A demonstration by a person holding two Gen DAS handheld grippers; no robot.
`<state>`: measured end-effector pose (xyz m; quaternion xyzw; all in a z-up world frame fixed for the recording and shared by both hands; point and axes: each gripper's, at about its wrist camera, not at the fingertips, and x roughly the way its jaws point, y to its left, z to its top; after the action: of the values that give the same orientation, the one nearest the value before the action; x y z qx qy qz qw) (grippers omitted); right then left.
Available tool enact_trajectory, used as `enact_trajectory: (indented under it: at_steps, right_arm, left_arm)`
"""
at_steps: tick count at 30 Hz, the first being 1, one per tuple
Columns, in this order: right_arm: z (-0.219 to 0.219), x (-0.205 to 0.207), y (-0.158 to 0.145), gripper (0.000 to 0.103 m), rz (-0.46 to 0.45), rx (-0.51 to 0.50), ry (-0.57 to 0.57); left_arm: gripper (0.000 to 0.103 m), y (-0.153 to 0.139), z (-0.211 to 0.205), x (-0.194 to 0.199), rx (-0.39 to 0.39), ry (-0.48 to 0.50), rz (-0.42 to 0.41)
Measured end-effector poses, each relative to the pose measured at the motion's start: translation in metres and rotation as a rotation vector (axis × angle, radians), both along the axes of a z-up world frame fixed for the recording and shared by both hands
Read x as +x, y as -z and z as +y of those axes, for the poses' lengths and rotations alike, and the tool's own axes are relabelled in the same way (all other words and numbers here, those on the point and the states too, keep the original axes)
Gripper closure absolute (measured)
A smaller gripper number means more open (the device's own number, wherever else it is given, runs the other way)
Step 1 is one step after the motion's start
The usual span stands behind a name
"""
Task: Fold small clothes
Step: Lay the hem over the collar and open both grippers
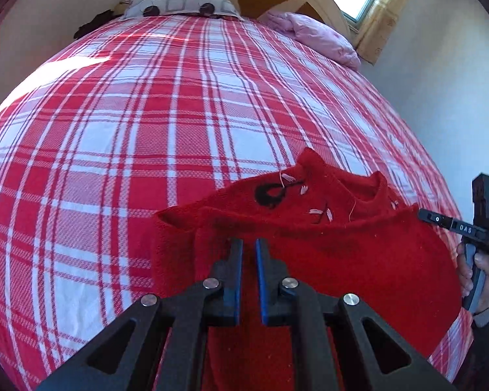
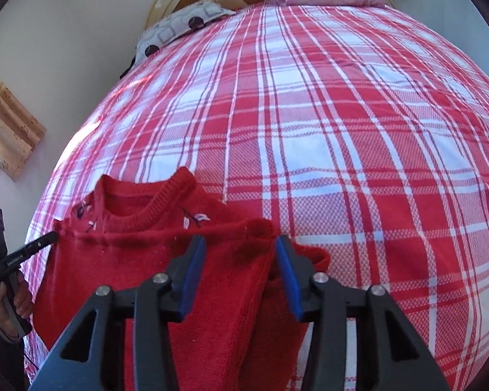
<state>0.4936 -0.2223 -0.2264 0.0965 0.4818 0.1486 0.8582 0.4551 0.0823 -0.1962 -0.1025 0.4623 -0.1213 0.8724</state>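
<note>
Red sweater [image 2: 120,260] on plaid bedspread [image 2: 342,130], right gripper [image 2: 241,244] parted over it

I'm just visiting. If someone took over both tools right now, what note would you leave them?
Left hand-held gripper: shut, apparently pinching the red sweater at its left edge.
Right hand-held gripper: open, with a sweater fold between its jaws, unpressed.
The sweater lies on the plaid bedcover, near edge.
Done: bottom seems folded up to the neckline.
Left: release, fold the sides in, flatten.
</note>
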Motion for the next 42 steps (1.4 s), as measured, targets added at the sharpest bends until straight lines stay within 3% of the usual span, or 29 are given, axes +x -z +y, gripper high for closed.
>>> enact_trajectory:
  at_steps: [2,6,12,17,21,31,35,38,40,41,42]
  right_arm:
    - [0.002,0.004,0.006,0.067,0.027,-0.011,-0.009]
    - [0.004,0.005,0.006,0.090,0.013,-0.057,0.011]
    - [0.003,0.001,-0.016,0.094,-0.084,-0.061,0.040]
    - [0.011,0.006,-0.015,0.094,-0.093,-0.072,0.031]
    - [0.010,0.004,-0.004,0.093,-0.068,-0.059,0.029]
    - [0.001,0.003,0.001,0.083,-0.053,-0.012,0.026]
    - [0.001,0.000,0.000,0.058,-0.072,-0.003,0.024]
    - [0.004,0.000,0.003,0.059,-0.073,-0.024,0.022]
    - [0.004,0.000,0.003,0.059,-0.076,-0.028,0.020]
    - [0.005,-0.001,0.004,0.059,-0.076,-0.033,0.019]
    - [0.005,-0.001,0.004,0.059,-0.076,-0.034,0.019]
  left_arm:
    - [0.095,0.003,0.000,0.002,0.001,-0.014,0.004]
    - [0.103,-0.003,0.005,0.003,-0.011,-0.038,-0.032]
    - [0.103,-0.031,0.032,0.000,-0.067,-0.128,-0.133]
    - [0.103,-0.020,0.019,-0.001,-0.019,-0.068,-0.094]
    - [0.103,-0.003,0.014,0.001,0.031,-0.077,-0.032]
    - [0.102,-0.007,0.006,0.002,0.103,-0.061,-0.072]
    - [0.102,-0.011,0.008,0.000,0.117,-0.068,-0.097]
    - [0.099,-0.006,0.004,0.001,0.146,-0.065,-0.087]
    - [0.085,-0.006,0.003,0.001,0.140,-0.066,-0.091]
    - [0.055,-0.006,0.003,0.000,0.139,-0.066,-0.096]
    - [0.035,-0.007,0.003,-0.002,0.137,-0.073,-0.109]
